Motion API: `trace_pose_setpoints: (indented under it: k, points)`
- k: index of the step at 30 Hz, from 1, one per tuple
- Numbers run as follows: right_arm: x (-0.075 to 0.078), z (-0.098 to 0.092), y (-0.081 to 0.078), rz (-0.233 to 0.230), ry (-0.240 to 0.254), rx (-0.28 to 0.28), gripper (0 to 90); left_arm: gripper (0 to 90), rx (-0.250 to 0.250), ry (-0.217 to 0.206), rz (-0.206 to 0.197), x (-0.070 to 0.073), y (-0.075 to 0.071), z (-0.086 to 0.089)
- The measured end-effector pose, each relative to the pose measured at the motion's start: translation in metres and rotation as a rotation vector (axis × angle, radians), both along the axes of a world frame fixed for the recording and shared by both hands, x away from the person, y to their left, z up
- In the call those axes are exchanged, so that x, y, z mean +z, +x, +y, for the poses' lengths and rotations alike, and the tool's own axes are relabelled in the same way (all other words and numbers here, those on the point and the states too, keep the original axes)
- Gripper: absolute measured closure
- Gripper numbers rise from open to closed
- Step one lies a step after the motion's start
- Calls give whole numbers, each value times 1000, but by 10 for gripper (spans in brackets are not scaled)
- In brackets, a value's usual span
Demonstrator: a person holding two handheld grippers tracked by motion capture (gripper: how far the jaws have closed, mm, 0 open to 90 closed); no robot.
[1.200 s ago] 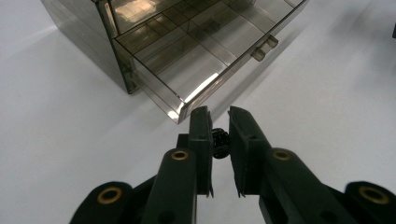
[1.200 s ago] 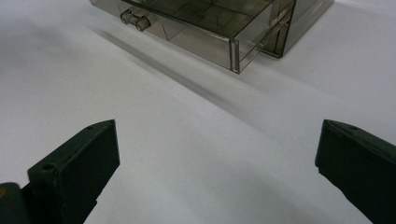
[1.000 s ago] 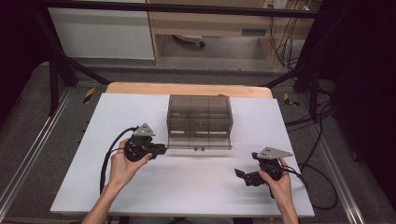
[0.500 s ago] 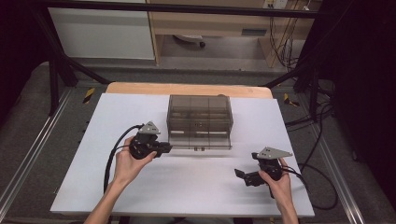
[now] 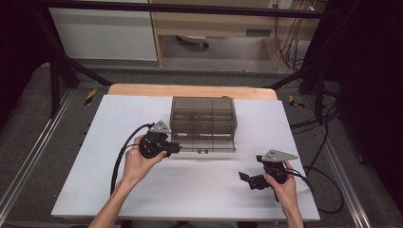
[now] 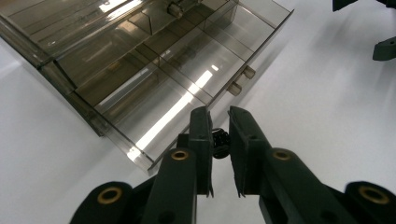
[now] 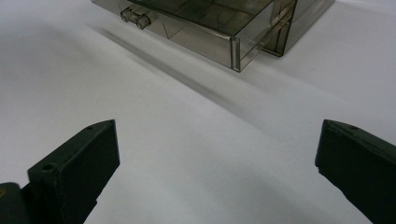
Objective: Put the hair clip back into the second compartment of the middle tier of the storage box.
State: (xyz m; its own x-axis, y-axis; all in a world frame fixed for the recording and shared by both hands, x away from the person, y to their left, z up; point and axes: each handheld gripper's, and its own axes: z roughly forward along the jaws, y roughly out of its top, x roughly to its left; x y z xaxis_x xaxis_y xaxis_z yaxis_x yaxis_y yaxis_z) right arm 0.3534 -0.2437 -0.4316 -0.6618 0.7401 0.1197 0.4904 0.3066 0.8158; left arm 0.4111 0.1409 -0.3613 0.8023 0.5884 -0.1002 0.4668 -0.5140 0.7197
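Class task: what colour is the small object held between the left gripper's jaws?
Glossy black small object, clearest in the left gripper view.

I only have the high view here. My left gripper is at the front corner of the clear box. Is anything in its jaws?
Observer: Yes. The left gripper has its jaws pinched on a small black piece, round and knobbly; what it is I cannot tell.
Operator: Is the drawer out far enough to drop it in?
Observer: The drawer is pulled out, and the divided compartments closest to the jaws look empty.
Operator: And my right gripper?
Observer: The right gripper has its jaws wide apart with nothing between them, pointing toward the drawer's other front corner.
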Motion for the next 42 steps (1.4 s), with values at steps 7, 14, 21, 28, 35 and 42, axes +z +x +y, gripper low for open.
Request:
trace_pose_setpoints:
  k: [7,14,21,28,35,42]
  points:
    - [0,0,0,0,1,-2,6,789,-7,6,-2,2,3,-8]
    - [0,0,0,2,-1,-1,6,789,-10,12,1,3,7,-14]
    - [0,0,0,1,-1,-1,6,789,-17,16,0,3,11,-22]
    - [0,0,0,1,-1,-1,6,789,-19,15,5,0,15,-28]
    - [-1,0,0,1,-3,0,6,789,-16,16,5,-1,19,-32]
    - [-1,0,0,0,-5,1,6,788,-15,16,1,0,24,-40]
